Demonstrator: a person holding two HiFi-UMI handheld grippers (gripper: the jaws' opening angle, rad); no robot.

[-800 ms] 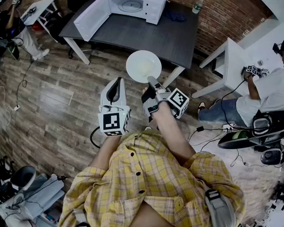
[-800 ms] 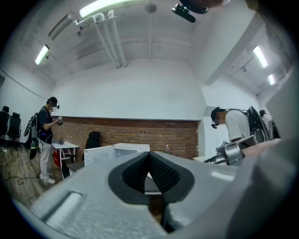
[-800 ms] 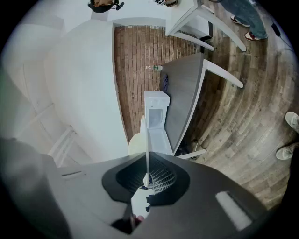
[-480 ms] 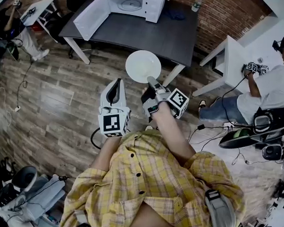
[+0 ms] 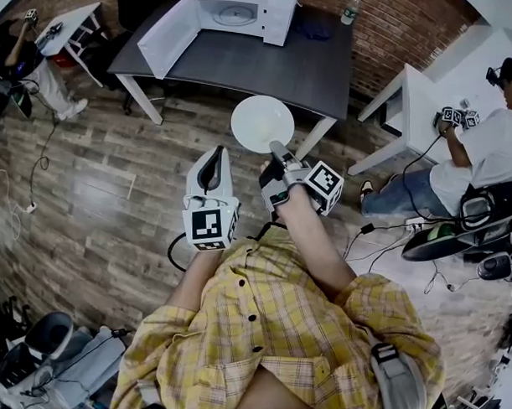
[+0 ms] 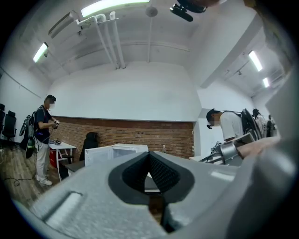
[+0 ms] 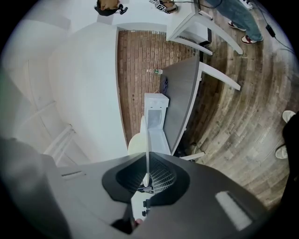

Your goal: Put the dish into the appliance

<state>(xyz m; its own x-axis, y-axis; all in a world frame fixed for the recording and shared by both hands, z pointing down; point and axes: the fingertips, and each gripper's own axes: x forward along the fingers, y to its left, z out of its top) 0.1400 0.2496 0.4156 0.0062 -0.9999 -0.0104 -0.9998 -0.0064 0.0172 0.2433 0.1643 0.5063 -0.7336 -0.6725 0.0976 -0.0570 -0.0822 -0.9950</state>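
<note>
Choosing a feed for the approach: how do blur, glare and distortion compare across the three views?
Head view: sharp, evenly lit, wide-lens bending at the edges; plate and open microwave read clearly. Right gripper view: strong fisheye, black corners, scene rolled sideways, plate edge-on as a thin line. Left gripper view: ceiling lights glare, left gripper looms soft in the foreground.

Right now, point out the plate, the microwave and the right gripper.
plate (image 5: 261,120): head view, centre of its face
microwave (image 5: 284,16): head view, casing beside the cavity
right gripper (image 5: 276,147): head view, between fingertips on plate rim
</note>
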